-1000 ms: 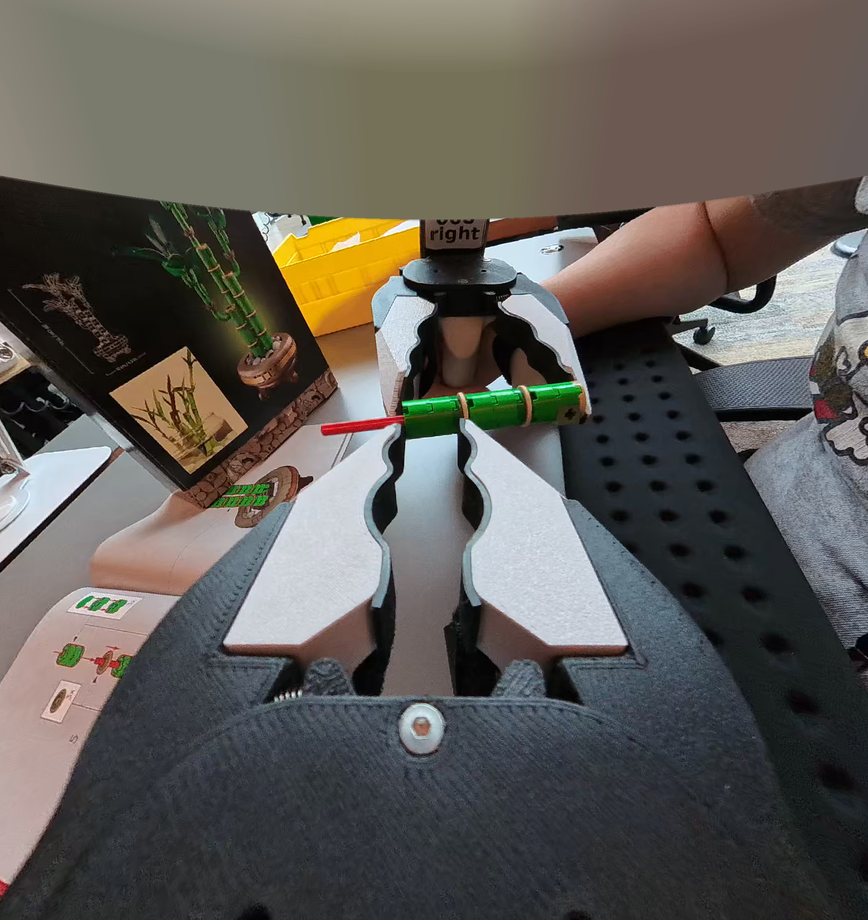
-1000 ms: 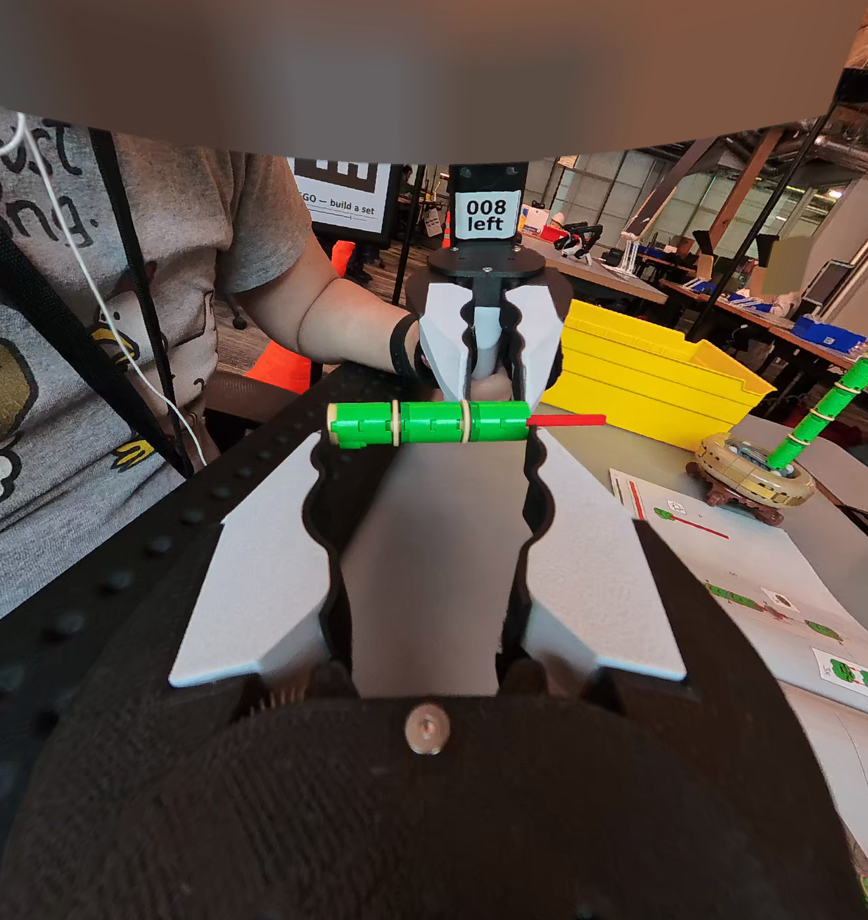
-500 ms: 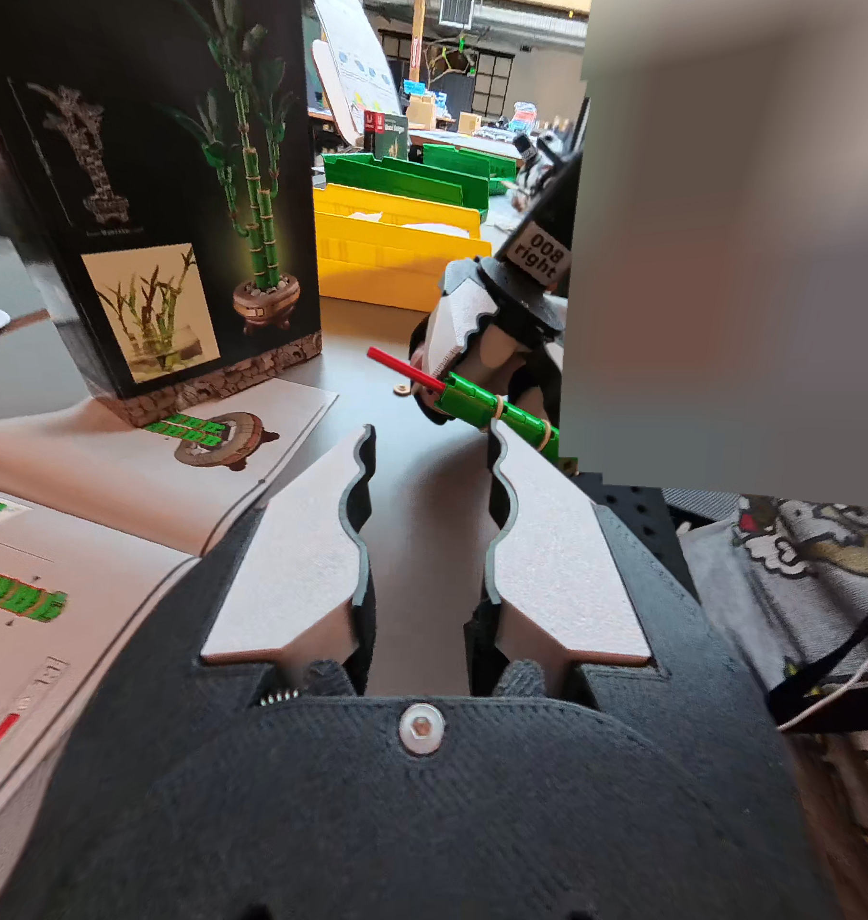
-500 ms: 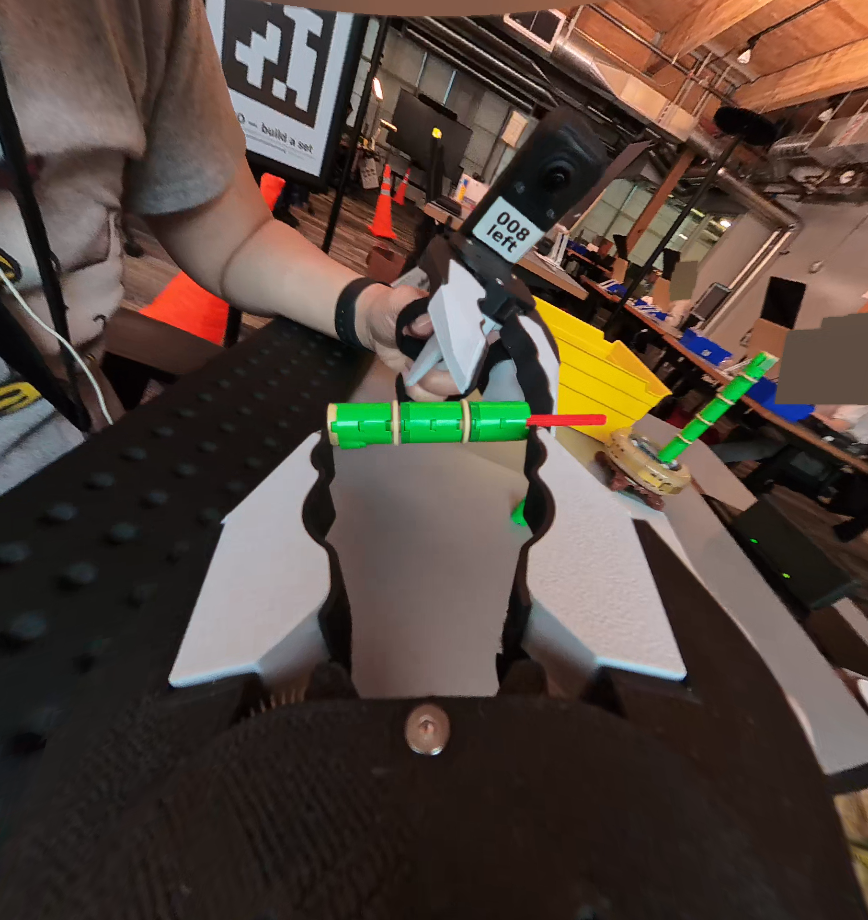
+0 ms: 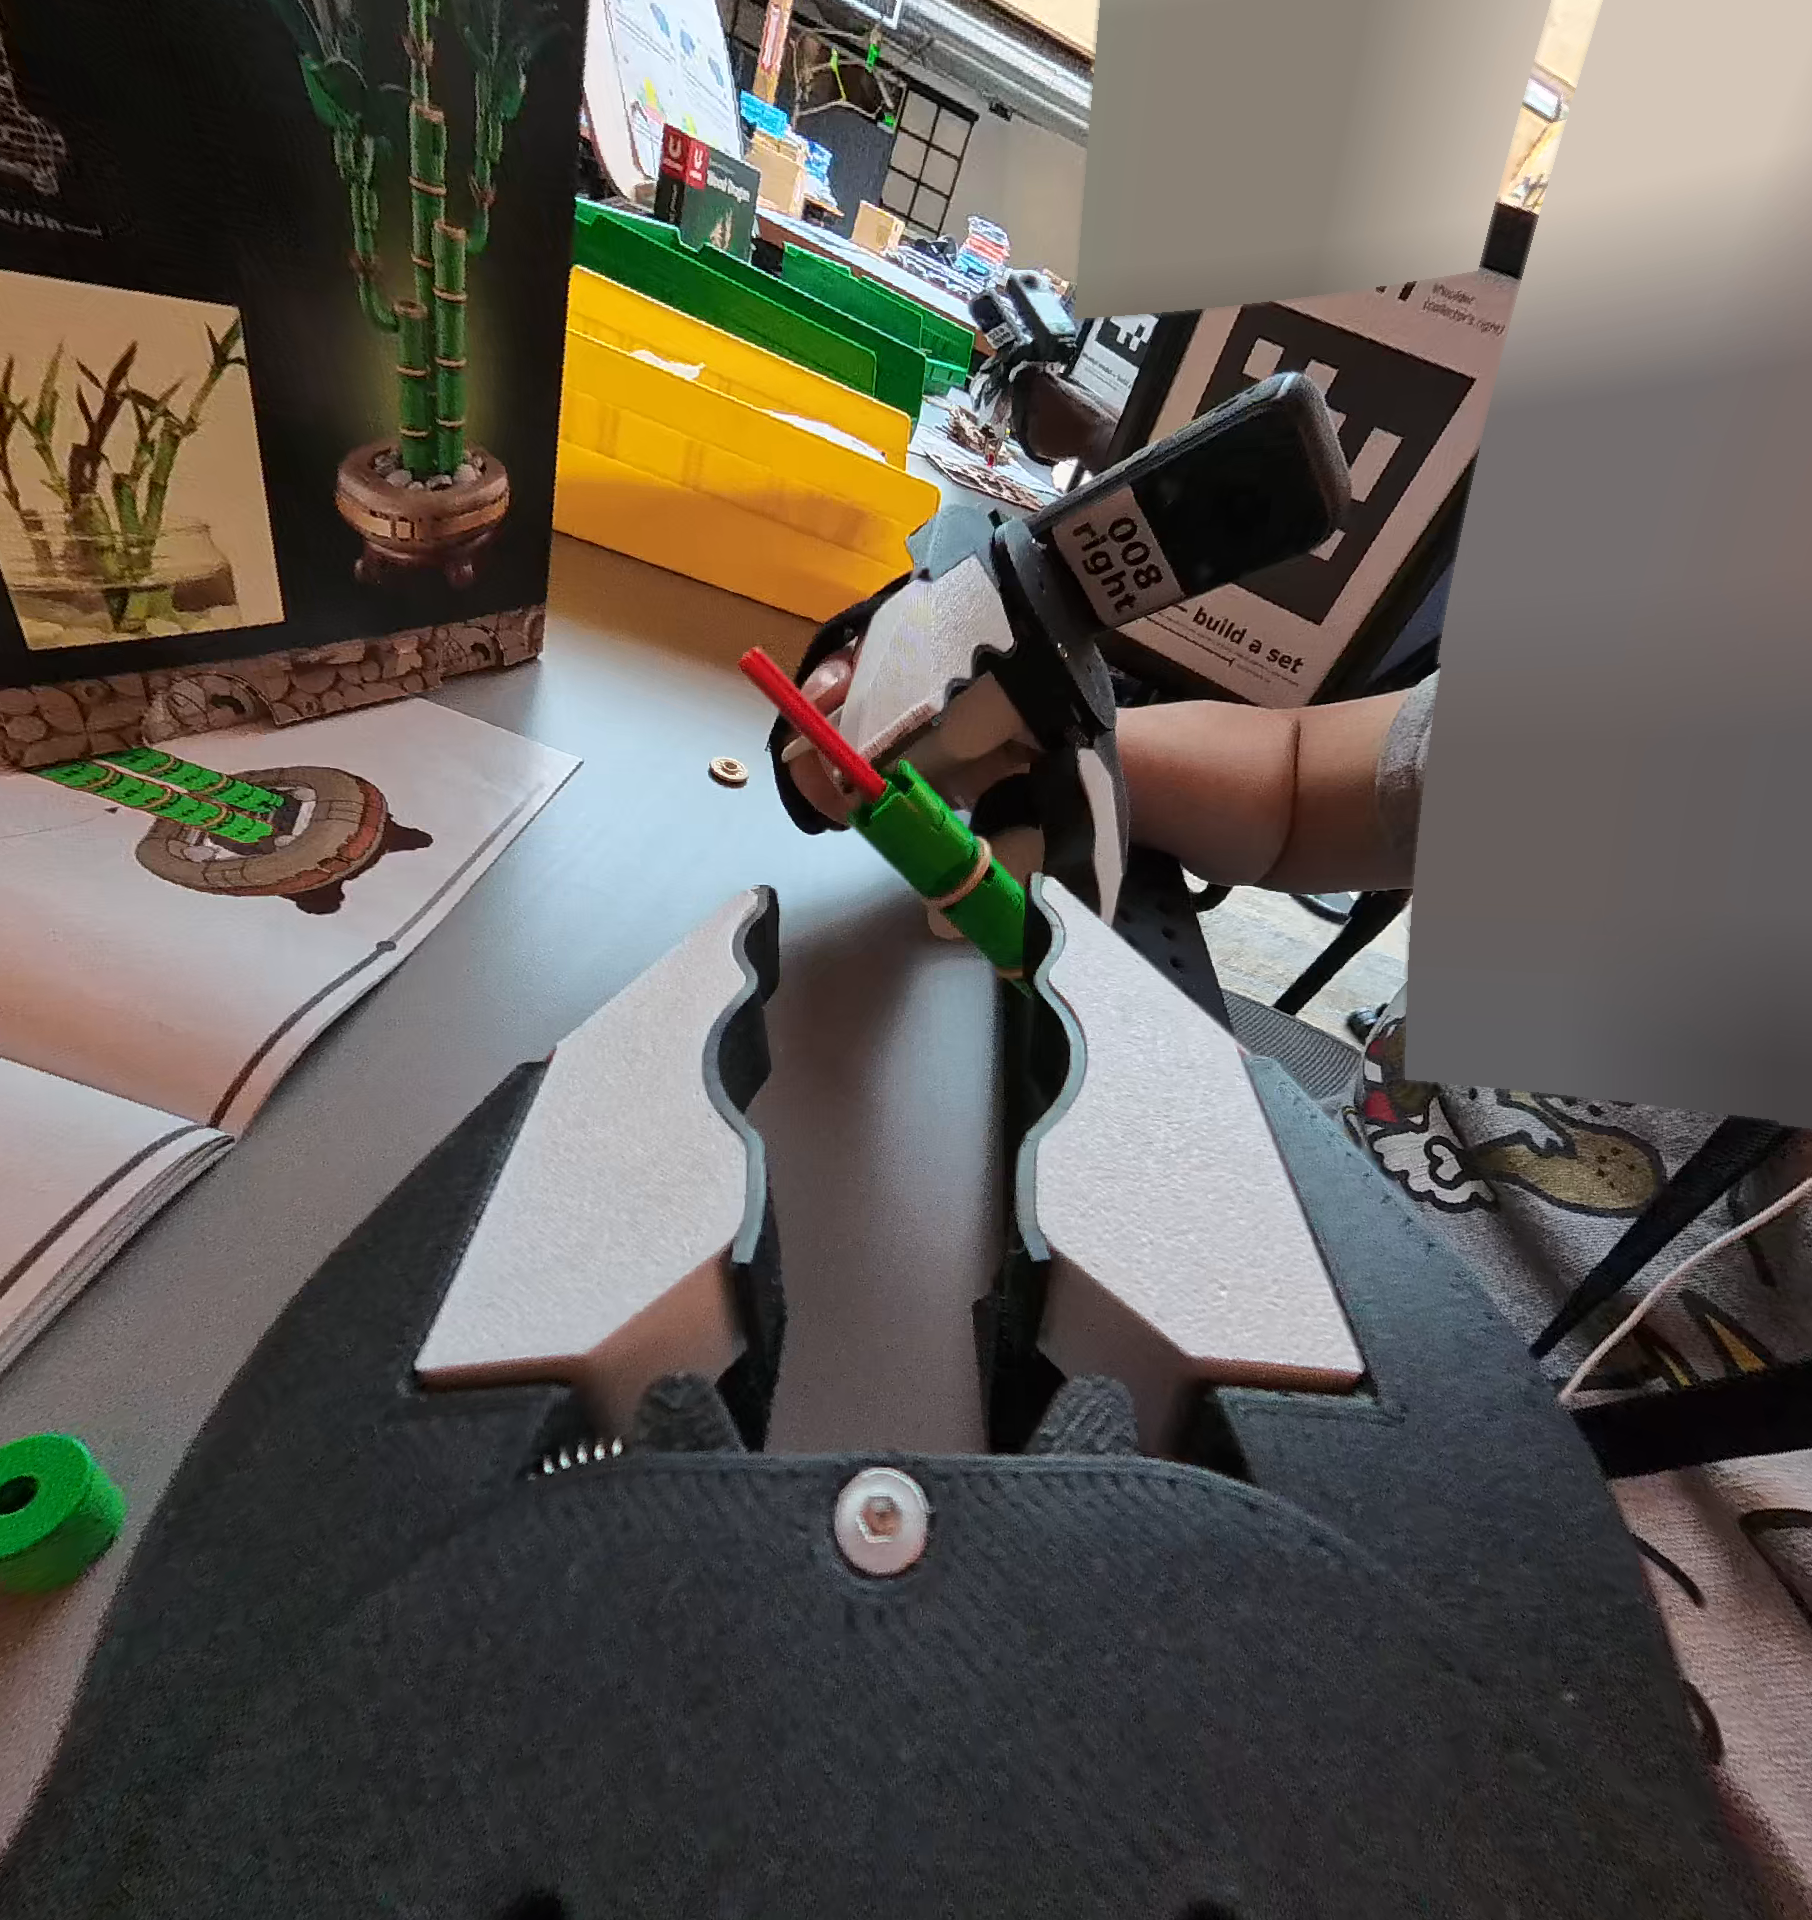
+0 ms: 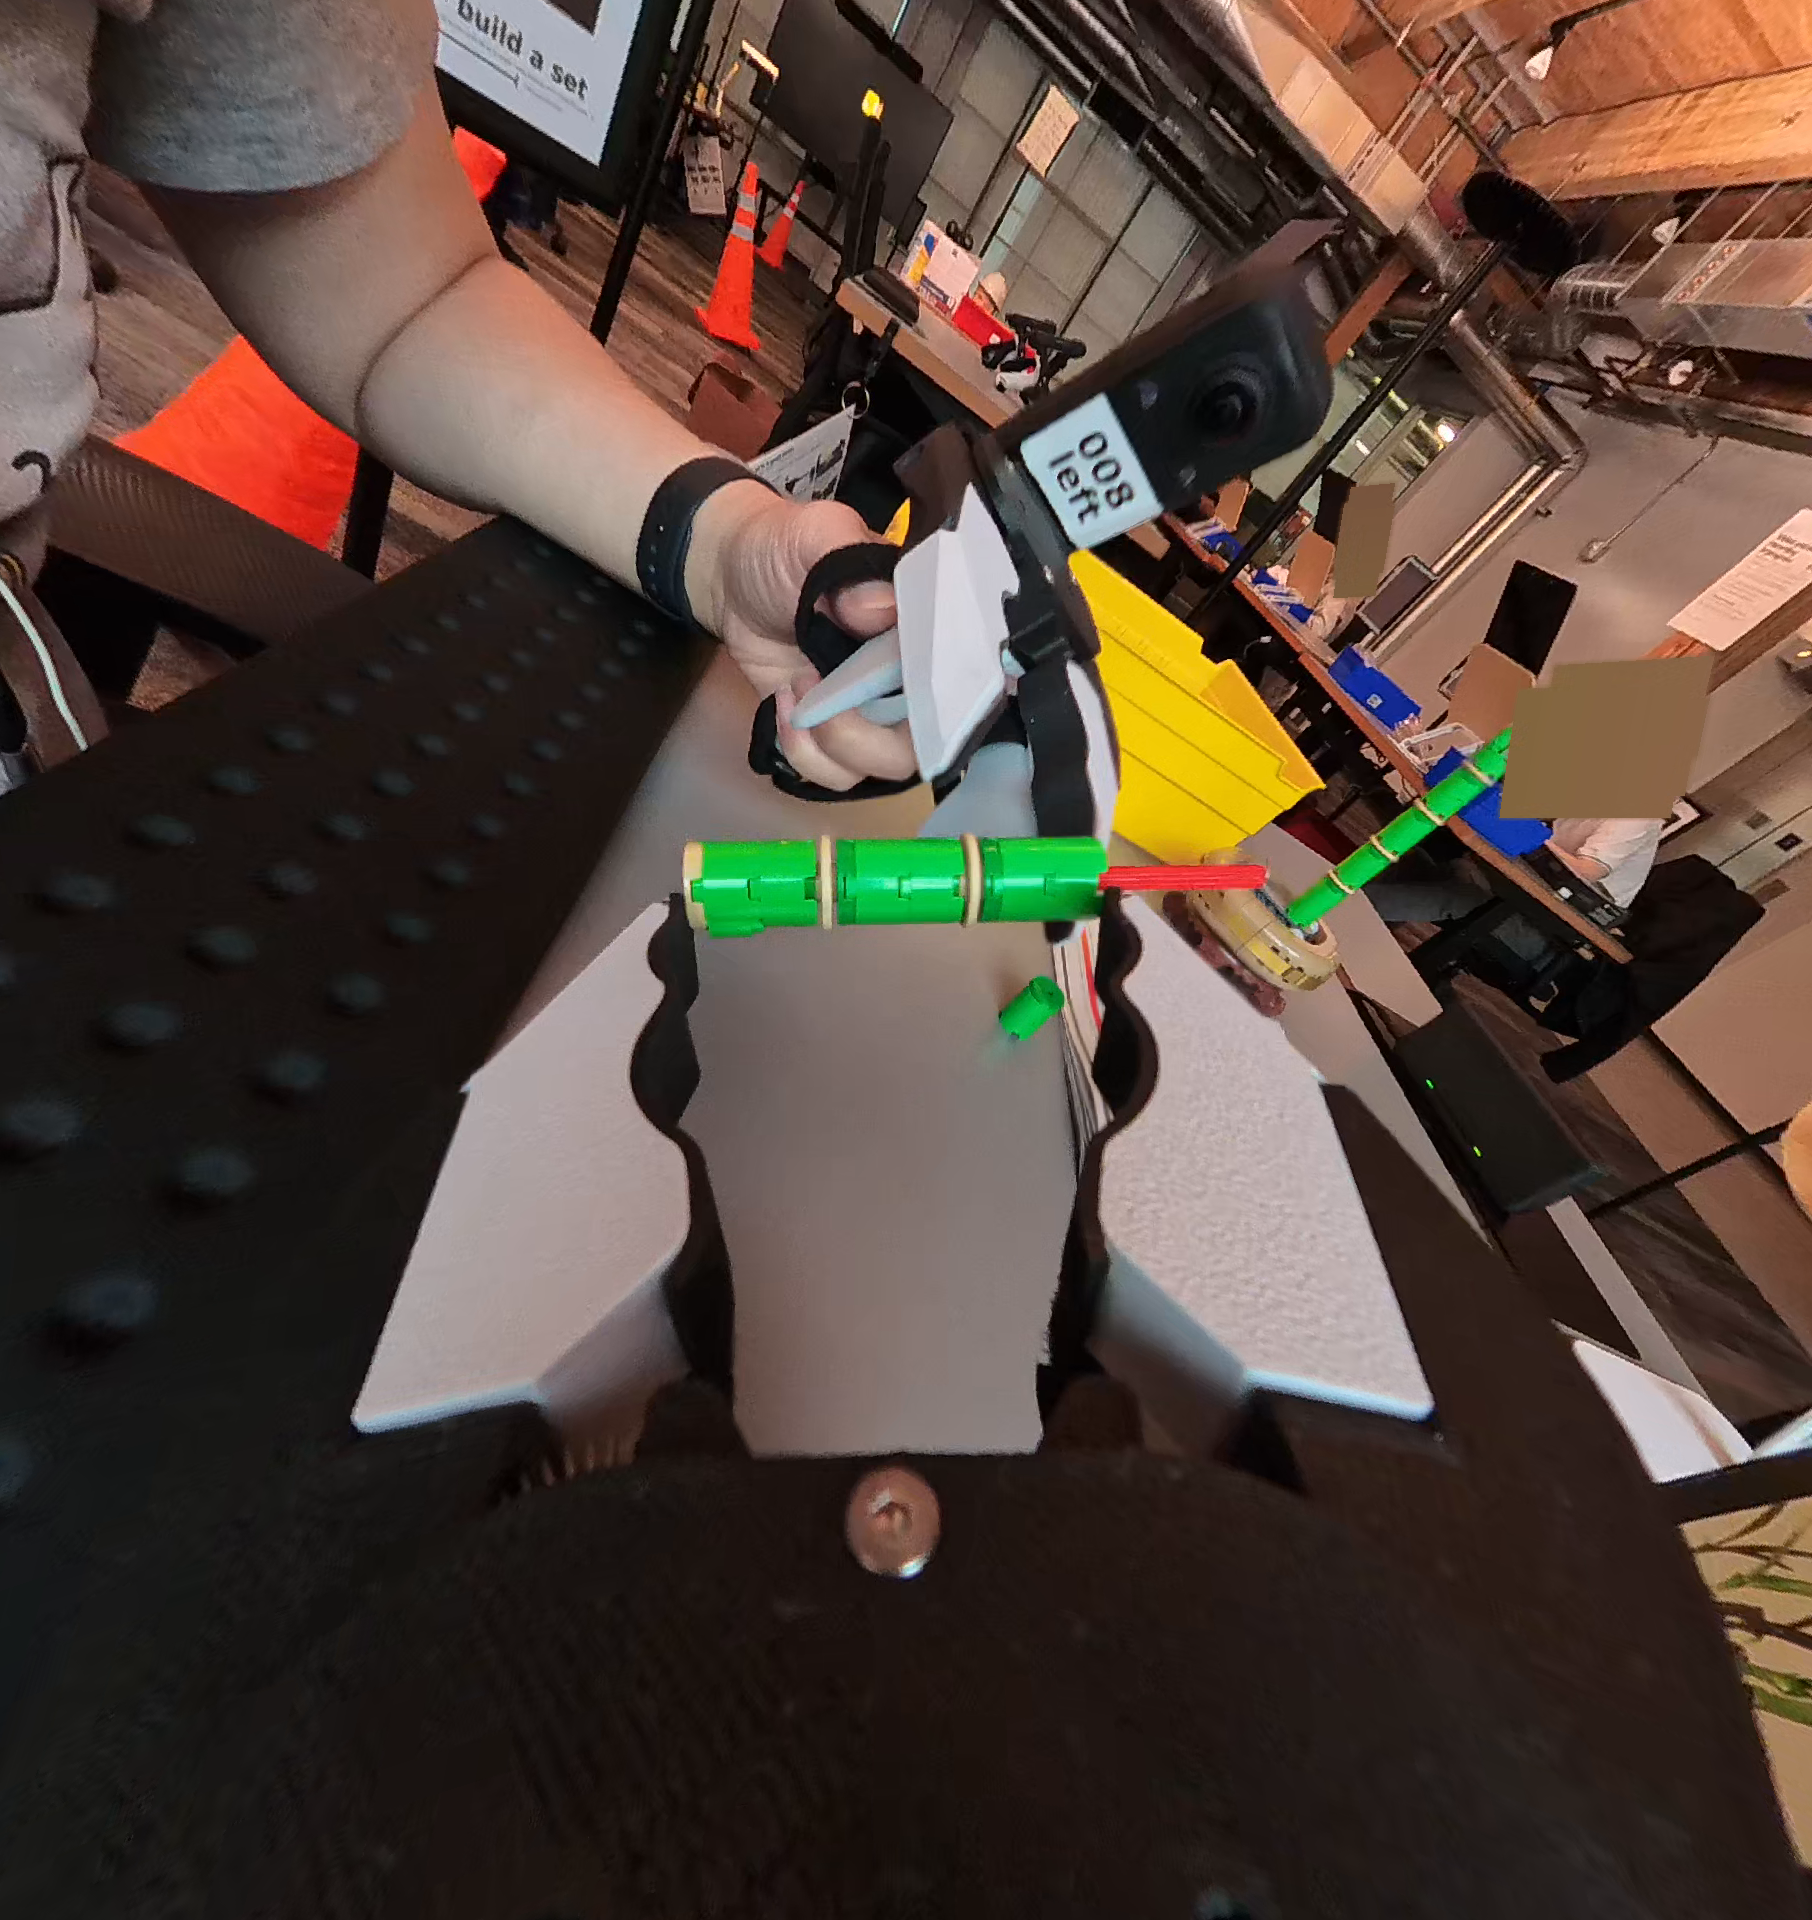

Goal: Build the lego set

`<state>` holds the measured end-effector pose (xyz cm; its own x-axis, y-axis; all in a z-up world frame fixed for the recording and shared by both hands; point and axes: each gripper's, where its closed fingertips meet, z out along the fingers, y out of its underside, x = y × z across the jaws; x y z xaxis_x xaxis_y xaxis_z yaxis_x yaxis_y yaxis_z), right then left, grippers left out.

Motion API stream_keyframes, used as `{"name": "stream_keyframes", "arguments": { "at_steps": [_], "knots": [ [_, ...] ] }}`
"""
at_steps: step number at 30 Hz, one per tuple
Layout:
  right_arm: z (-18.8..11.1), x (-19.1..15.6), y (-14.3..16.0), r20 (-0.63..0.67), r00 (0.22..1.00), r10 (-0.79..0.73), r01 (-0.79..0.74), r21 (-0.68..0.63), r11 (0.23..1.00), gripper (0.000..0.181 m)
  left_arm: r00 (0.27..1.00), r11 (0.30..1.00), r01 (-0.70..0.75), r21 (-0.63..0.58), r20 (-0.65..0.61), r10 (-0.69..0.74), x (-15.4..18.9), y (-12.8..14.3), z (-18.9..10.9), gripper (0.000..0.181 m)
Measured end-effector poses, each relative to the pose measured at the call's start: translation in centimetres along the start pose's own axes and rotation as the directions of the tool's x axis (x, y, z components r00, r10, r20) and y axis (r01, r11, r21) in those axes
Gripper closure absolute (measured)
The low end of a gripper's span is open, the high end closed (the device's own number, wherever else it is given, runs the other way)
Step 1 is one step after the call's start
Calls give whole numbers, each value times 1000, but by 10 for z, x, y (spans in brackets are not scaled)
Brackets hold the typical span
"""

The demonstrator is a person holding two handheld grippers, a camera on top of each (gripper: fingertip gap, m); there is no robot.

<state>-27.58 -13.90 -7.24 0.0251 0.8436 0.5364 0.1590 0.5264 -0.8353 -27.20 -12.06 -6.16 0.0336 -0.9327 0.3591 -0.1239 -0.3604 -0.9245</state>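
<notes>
1. Nearest the right wrist camera, the right gripper point(image 6: 891, 914) clamps the green stalk point(image 6: 897, 883) across its tips — one end against each finger, the red axle point(image 6: 1182, 878) jutting past the right-hand tip. A second ago the left gripper was closed around this same stalk from the far side; it has since let go and swung away, so the stalk now hangs on the right gripper alone.
2. The left gripper point(image 5: 897, 914) stands parted and empty, with bare table showing between its fingers. By my reading, it is freed to fetch the next piece for the bare axle.
3. The stalk is a row of glossy, hard plastic cylinders with thin tan rings between them; the axle is a slim, ridged rod. The fingers point(image 6: 569, 1174) are matt white and grainy, with wavy black inner edges.
4. Just below the stalk's axle end, a small green cylinder point(image 6: 1030, 1008) lies on the smooth grey table point(image 6: 881, 1195).
5. Beyond the axle tip stands the round tan base point(image 6: 1260, 930) with a finished stalk point(image 6: 1401, 831) planted aslant.
6. Behind that is a yellow bin point(image 6: 1182, 717) — shiny moulded plastic.
7. In the left view, a green ring piece point(image 5: 29, 1512) sits beside the gripper body, and an open instruction booklet point(image 5: 206, 914) lies before the set's box point(image 5: 237, 312).
</notes>
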Motion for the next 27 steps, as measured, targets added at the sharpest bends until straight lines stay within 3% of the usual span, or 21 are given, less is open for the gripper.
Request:
{"name": "stream_keyframes", "arguments": {
  "at_steps": [4, 8, 10, 12, 16, 21, 27],
  "knots": [
    [4, -5, 12, 23, 999, 24, -22, -88, 996, 105, 982, 989, -148, -24, 119, 150, -12, -1, -5, 139],
    [5, -7, 18, 25, 999, 38, -34, -142, 989, 105, 877, 896, -403, -188, 199, 436, -17, 12, -5, 140],
    [5, -9, 21, 31, 999, 15, -10, -166, 986, 105, 846, 866, -452, -213, 207, 492, -14, 15, -2, 142],
    [5, -10, 25, 30, 999, -20, 26, -194, 981, 105, 864, 882, -420, -214, 204, 461, -13, 19, 2, 143],
    [6, -12, 30, 32, 997, -76, 81, -223, 971, 105, 959, 964, -232, -128, 134, 248, -6, 15, 7, 137],
    [6, -9, 40, 16, 998, -64, 66, -292, 954, 105, 977, 986, -140, -95, 151, 153, -15, 10, 1, 136],
    [5, -1, 52, -48, 999, 14, -31, -375, 927, 105, 993, 987, 40, -157, 114, -22, -19, 31, 12, 133]
  ]
}}
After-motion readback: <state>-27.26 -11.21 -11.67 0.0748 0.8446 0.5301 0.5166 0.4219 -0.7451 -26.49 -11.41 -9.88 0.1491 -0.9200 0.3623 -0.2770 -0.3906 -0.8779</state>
